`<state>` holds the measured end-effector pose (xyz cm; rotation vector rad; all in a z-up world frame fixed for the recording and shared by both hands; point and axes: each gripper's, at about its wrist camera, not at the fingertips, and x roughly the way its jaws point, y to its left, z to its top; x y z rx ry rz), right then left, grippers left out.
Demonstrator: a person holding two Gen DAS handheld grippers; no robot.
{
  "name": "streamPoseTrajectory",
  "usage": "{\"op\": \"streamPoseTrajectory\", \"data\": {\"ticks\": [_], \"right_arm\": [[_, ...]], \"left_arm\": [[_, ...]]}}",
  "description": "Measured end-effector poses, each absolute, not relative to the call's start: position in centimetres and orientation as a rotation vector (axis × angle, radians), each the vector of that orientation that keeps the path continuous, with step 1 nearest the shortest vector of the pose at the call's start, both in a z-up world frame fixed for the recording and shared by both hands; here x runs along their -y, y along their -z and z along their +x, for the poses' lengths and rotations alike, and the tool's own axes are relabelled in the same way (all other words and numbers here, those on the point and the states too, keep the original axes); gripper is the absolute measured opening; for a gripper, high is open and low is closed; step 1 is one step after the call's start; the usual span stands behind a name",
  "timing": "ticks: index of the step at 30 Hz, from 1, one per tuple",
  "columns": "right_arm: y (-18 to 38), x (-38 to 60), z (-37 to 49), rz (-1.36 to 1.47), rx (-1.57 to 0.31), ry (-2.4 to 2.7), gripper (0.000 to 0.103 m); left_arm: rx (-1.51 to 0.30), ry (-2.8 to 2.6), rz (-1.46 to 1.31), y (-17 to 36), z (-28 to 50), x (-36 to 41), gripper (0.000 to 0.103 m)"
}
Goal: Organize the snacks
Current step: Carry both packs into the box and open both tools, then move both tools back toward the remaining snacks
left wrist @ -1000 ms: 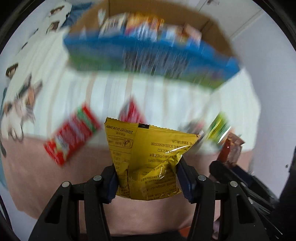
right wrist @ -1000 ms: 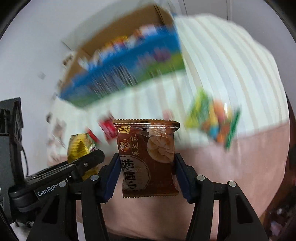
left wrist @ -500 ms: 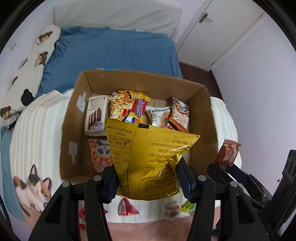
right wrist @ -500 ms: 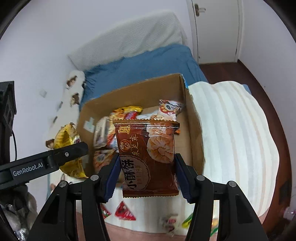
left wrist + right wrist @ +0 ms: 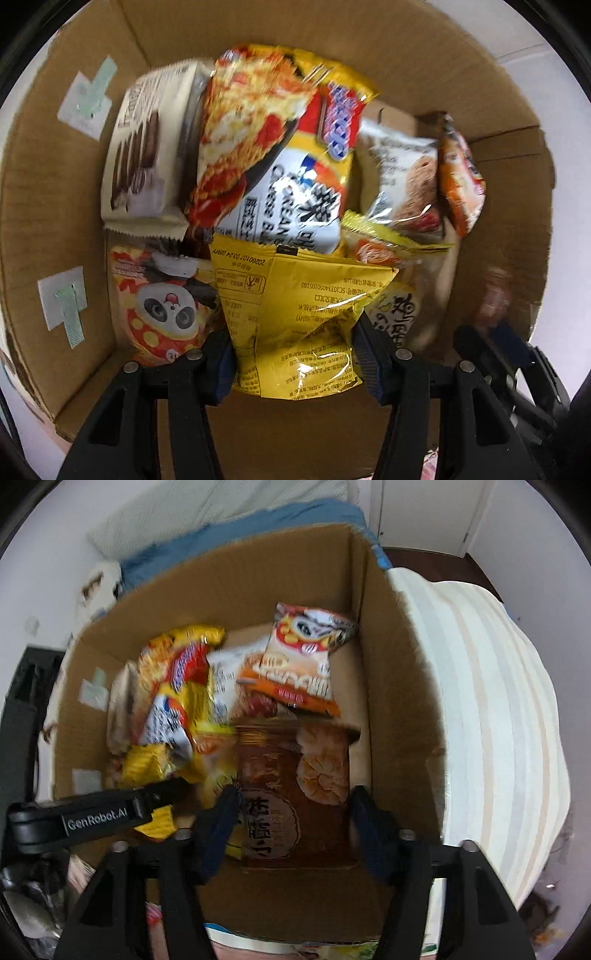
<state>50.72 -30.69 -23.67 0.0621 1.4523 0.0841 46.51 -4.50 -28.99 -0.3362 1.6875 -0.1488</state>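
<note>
My left gripper (image 5: 295, 354) is shut on a yellow snack bag (image 5: 299, 317) and holds it just over the near wall, inside the open cardboard box (image 5: 44, 206). My right gripper (image 5: 291, 823) is shut on a brown pastry packet (image 5: 295, 794) and holds it inside the same box (image 5: 399, 686), at its right side. The left gripper (image 5: 92, 816) with its yellow bag shows at the left of the right wrist view. The box holds several snack packs: a big yellow noodle bag (image 5: 280, 147), a chocolate biscuit pack (image 5: 144, 155), a panda pack (image 5: 162, 302) and an orange pack (image 5: 306, 664).
The box stands on a striped cream blanket (image 5: 491, 709) on a bed, with a blue sheet (image 5: 236, 531) and a pillow behind it. A white door (image 5: 424, 513) and dark floor lie at the back right. Loose snacks peek out below the box's near wall.
Both grippers have dropped forward and down from above the box into it, each still holding its pack. The box contents now fill both views.
</note>
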Motion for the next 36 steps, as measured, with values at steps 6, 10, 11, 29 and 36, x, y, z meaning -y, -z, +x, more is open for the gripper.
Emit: {"op": "streamPoseTrajectory", "data": {"ticks": [6,10,11,29,36], "right_arm": [[23.4,30.2,50.8,0.026,-1.469,-0.102,0.097],[23.3,30.1,50.8,0.015,-1.476,-0.102,0.097],[23.1,30.0,50.7,0.012,-1.476,-0.101,0.097],[15.5,29.3,44.6,-0.021,-1.255,-0.124,0.098],[12.0,29.3,40.6,-0.019,-1.164,-0.135,0.098]], "left_arm": [[-1.637,0.135,-0.297,27.9,46.9,3.5,0.091],[-1.607,0.125,-0.238,26.7,47.1,3.4,0.092],[-1.601,0.128,-0.231,26.4,47.1,3.3,0.092],[-1.210,0.083,-0.126,14.5,39.3,1.7,0.092],[-1.094,0.061,-0.128,11.0,34.2,1.0,0.092]]}}
